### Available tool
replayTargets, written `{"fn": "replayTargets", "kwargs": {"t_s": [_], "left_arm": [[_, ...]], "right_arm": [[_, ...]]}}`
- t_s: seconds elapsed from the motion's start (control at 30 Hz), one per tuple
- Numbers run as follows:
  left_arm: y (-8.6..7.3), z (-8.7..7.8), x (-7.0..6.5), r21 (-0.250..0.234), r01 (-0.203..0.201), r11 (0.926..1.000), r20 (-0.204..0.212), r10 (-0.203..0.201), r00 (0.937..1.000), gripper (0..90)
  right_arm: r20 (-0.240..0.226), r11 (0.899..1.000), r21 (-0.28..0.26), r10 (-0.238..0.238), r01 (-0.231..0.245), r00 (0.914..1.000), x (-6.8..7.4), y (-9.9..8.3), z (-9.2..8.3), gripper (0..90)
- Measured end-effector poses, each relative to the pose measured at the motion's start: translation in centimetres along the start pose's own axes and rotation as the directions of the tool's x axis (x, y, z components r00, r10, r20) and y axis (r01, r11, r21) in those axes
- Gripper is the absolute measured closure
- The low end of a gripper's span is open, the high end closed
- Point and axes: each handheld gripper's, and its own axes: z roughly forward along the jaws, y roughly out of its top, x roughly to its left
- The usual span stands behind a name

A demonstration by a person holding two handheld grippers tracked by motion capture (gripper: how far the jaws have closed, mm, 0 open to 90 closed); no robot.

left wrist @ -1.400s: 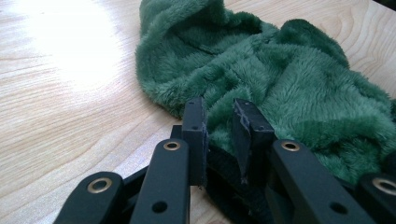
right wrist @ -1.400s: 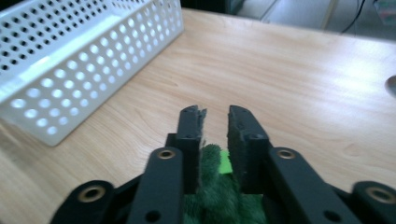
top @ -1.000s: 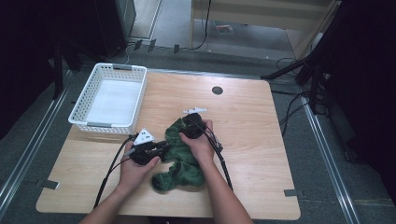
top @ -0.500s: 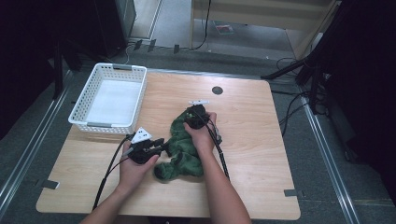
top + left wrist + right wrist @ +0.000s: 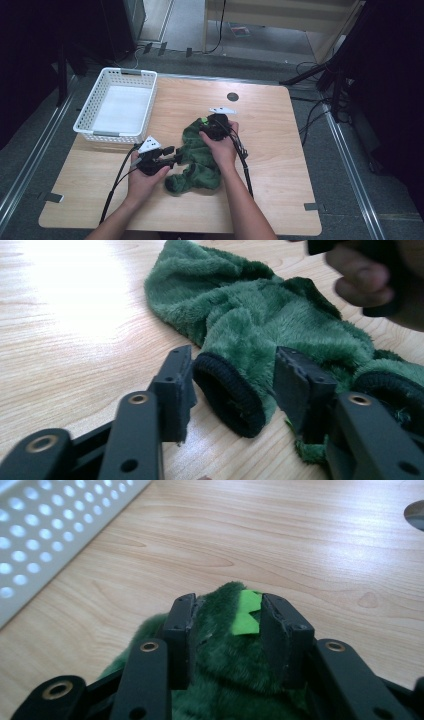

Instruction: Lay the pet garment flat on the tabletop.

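Green plush garment (image 5: 196, 156) on the wooden table (image 5: 280, 165), between our two tongs; fuzzy fabric with black ribbed cuffs and a bright green felt crest

Far left of both tongs: white basket (image 5: 119, 106), well apart from the work, nothing green in it

Left gripper (image 5: 172, 154): sits at the garment's left edge, level with the table. Its jaws have just been opening. In the left gripper view they stand part-wide, a black cuff (image 5: 231, 395) lying between them, and neither pad presses on it, so we read this as a let-go. Against the earlier high views, the left hand is in much the same spot

Middle: compared with a second ago, the plush looks drawn out longer, running from the left tongs up and away toward the right ones, with a bunched lobe hanging nearest us

Right gripper (image 5: 206, 126): over the garment's far end. In the right gripper view the jaws straddle the fabric and the felt crest (image 5: 247, 614), pads against the pile on both sides; we take it as holding, though these jaws have also just been opening a little, so the hold may be loosening. This hand sits farther up the table than before

Meaning for the work: with the left end freed and the right end lifted, we judge the garment is being stretched or repositioned, perhaps for folding or for the basket
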Motion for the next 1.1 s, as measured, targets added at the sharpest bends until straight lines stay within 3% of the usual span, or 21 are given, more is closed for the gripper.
{"fn": "replayTargets", "kwargs": {"t_s": [0.27,0.37,0.47,0.57,0.6,0.63,0.7,0.8,0.87,1.0,1.1], "left_arm": [[0.2,0.6,-0.1,0.058,-0.003,0.9983,0.000,0.003,1.0000,56.6],[0.2,0.7,-0.1,0.069,0.003,0.9976,-0.007,-0.003,1.0000,63.8],[0.3,0.9,-0.1,0.095,-0.005,0.9954,-0.013,0.007,0.9999,69.8],[0.4,1.2,-0.2,0.117,-0.010,0.9931,-0.015,0.011,0.9998,74.5],[0.4,1.2,-0.2,0.118,-0.009,0.9930,-0.020,0.011,0.9997,77.6],[0.4,1.2,-0.2,0.118,-0.008,0.9929,-0.021,0.010,0.9997,77.6],[0.4,1.2,-0.2,0.124,0.000,0.9923,-0.031,0.004,0.9995,79.3],[0.4,1.1,0.1,0.120,0.032,0.9923,-0.053,-0.026,0.9982,79.6],[0.4,1.1,0.3,0.112,0.044,0.9927,-0.059,-0.037,0.9975,79.7],[0.4,1.1,0.3,0.115,0.045,0.9924,-0.060,-0.038,0.9975,79.6],[0.4,1.1,0.3,0.112,0.048,0.9925,-0.060,-0.041,0.9973,79.3]], "right_arm": [[-0.002,1.000,-0.021,0.005,-0.005,1.0000,-1.3,-4.4,-5.8,54.5],[-0.029,0.999,-0.027,0.027,-0.028,0.9992,-2.3,-6.1,-7.7,53.5],[-0.077,1.000,0.008,0.026,-0.026,0.9967,-2.6,-7.1,-7.9,51.7],[-0.077,1.000,0.027,0.013,-0.011,0.9969,-2.4,-7.8,-7.1,53.9],[-0.047,0.999,0.048,-0.002,0.005,0.9989,-2.1,-8.2,-6.3,61.9],[-0.047,0.999,0.048,-0.002,0.005,0.9989,-2.1,-8.2,-6.3,61.9],[-0.067,0.999,0.050,0.025,-0.022,0.9974,-2.4,-8.5,-6.3,72.1],[-0.071,0.999,0.044,0.002,0.001,0.9975,-2.5,-8.4,-6.9,74.7],[-0.023,0.999,0.042,-0.028,0.029,0.9993,-2.9,-8.5,-7.4,74.1],[0.026,1.000,0.025,0.014,-0.015,0.9996,-4.3,-8.7,-8.1,72.7],[0.021,0.998,-0.007,0.061,-0.061,0.9979,-5.1,-8.5,-8.7,72.9]]}}
